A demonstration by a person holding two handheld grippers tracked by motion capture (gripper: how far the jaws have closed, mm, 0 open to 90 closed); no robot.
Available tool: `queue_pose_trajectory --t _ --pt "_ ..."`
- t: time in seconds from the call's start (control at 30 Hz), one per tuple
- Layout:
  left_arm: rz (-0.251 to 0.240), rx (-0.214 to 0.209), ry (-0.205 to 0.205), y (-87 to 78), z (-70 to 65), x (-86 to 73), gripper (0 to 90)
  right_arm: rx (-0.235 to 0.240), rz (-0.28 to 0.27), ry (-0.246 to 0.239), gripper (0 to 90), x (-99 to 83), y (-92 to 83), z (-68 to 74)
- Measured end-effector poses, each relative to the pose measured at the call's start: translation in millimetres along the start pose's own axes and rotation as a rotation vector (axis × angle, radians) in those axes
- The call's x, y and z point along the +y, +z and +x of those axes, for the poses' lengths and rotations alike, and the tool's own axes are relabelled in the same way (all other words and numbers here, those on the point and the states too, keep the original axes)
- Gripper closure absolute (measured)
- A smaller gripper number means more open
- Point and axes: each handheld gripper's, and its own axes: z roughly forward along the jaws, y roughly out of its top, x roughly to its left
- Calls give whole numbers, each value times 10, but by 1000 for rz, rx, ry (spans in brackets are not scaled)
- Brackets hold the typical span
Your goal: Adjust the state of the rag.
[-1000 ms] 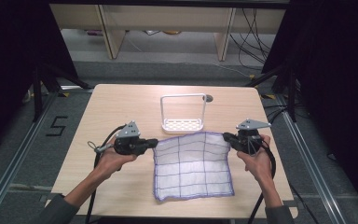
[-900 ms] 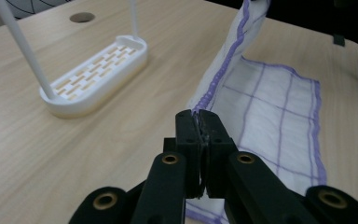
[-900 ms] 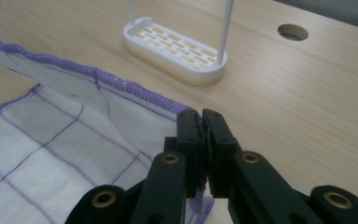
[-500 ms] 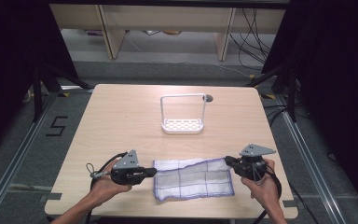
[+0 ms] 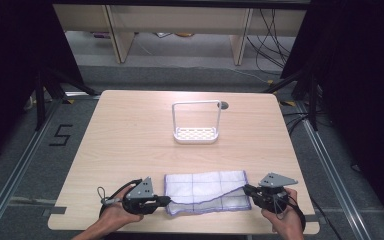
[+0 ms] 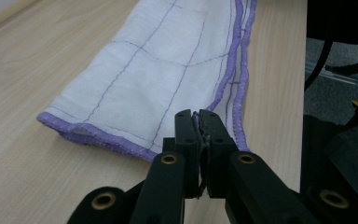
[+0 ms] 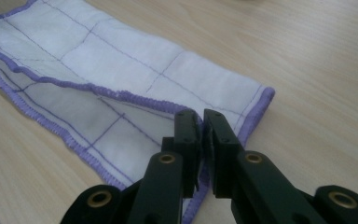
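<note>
Dark curtains and grey floor surround the work area; I note shelving legs and loose cables at the far side. My light wooden bench (image 5: 130, 135) carries two items. A white wire-handled rack (image 5: 196, 124) stands upright near the far middle, well apart from everything else. Nearer the person's edge lies a white cloth (image 5: 205, 190) with purple grid lines and purple hem, folded over on itself into a long band running across the bench between the two tools. Its upper layer sits slightly back from the lower one along the near edge, so both hems show.

At the cloth's left end I read the left hand-held gripper (image 6: 199, 122) as clenched on the doubled corner: the jaws meet with the fabric edge pinched between them. At the right end, the right hand-held gripper (image 7: 201, 122) sits low over the corner; its jaws have just been easing apart, a thin gap shows, and the cloth edge lies between them. I cannot confirm that its pads press the fabric.
</note>
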Motion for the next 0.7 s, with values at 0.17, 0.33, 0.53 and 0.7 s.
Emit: queue_pose_trajectory --t 0.17,0.33,0.53,0.7 --pt "43 -43 36 31 -38 -35 826 5 7 8 778 -82 -54 52" --pt "-32 -58 -40 -79 -26 3 583 -22 -19 38 597 -148 -186 158" --pt "-65 55 -122 -161 228 100 466 -90 -12 129 520 -135 -221 147" --pt "-51 119 -189 -93 436 157 389 -104 30 153 496 -150 -170 67"
